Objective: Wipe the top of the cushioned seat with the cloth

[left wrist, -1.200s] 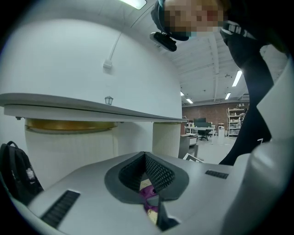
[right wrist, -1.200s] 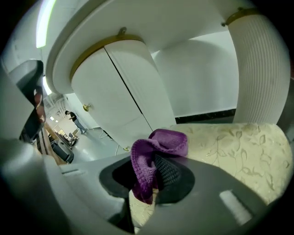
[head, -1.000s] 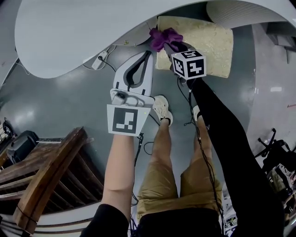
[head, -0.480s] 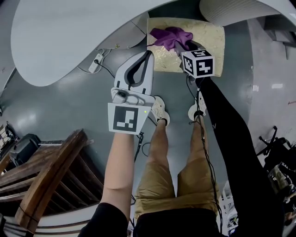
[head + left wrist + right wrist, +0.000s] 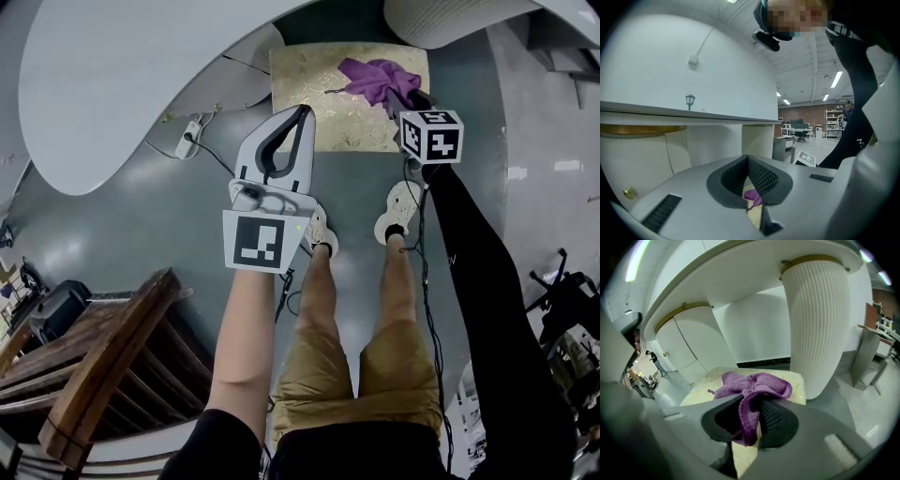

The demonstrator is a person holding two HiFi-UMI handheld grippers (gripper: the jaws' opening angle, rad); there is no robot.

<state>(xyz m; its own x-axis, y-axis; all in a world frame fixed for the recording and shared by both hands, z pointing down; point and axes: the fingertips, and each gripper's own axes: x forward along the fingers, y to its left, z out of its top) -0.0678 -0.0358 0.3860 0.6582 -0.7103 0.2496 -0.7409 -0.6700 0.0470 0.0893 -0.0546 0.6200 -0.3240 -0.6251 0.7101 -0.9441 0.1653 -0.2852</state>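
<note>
1. Since 1 second ago, the purple cloth (image 5: 380, 80) has slid from the left edge of the cushioned seat (image 5: 309, 84) over to its right half. The right gripper (image 5: 405, 101) has gone along with it.
2. The left gripper (image 5: 302, 112) has stayed in about the same spot. In the head view its tip shows in front of the near left part of the seat, well apart from the cloth.
3. The right gripper (image 5: 750, 427) is clamped on the cloth (image 5: 752, 390). One fold of the cloth hangs down between the 2 jaws, and the rest bunches up just past the tips.
4. The bunched part of the cloth rests on top of the seat (image 5: 794, 380), close to a ribbed white leg (image 5: 818, 319) that stands just beside the seat.
5. The left gripper (image 5: 748, 158) has its 2 jaws pressed together at the tips, and it holds nothing. A bit of the cloth (image 5: 753, 197) shows far off through the gap lower down.
6. The cloth is purple, soft and fuzzy. It is crumpled into a loose heap, not spread flat.
7. The seat is a pale gold square with a faint pattern on top. It sits low on the grey floor (image 5: 141, 244).
8. The cloth covers only a small part of the seat, and the rest of the top is bare.
</note>
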